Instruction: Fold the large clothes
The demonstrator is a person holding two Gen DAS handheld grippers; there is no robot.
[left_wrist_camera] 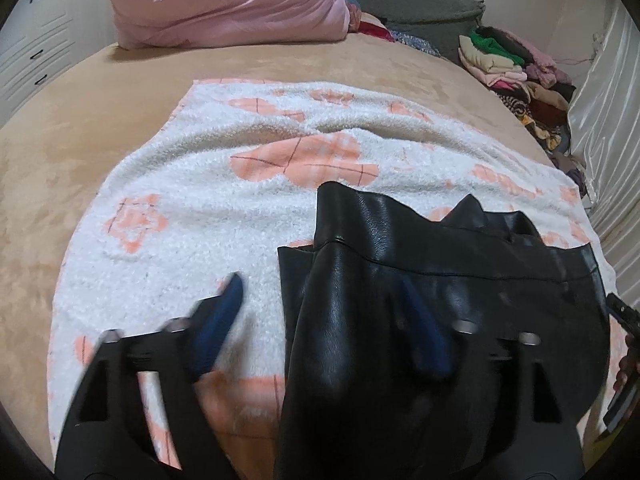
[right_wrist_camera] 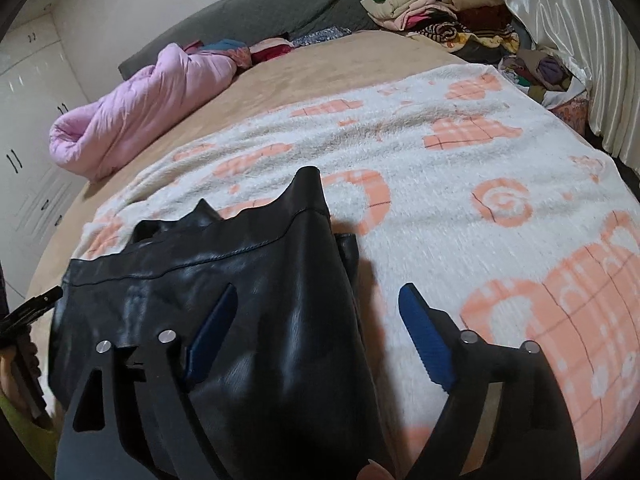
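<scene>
I am holding both grippers over the black leather garment (left_wrist_camera: 420,280), which is lying partly folded on the white-and-orange fleece blanket (left_wrist_camera: 180,208) spread over the bed (left_wrist_camera: 100,120), near the blanket's close edge. My left gripper (left_wrist_camera: 320,320) is standing spread wide, one finger over bare blanket to the left of the leather and the other over the leather, so the garment's left edge is running up between them without being pinched. My right gripper (right_wrist_camera: 320,328) is spread too and is mirroring that: its left finger is over the leather, its right finger over blanket, and the garment's right edge is passing between them. The garment's long axis is running side to side between my two hands, with the seamed band lying away from me. I am judging that each hand is sitting equally near its own edge.
</scene>
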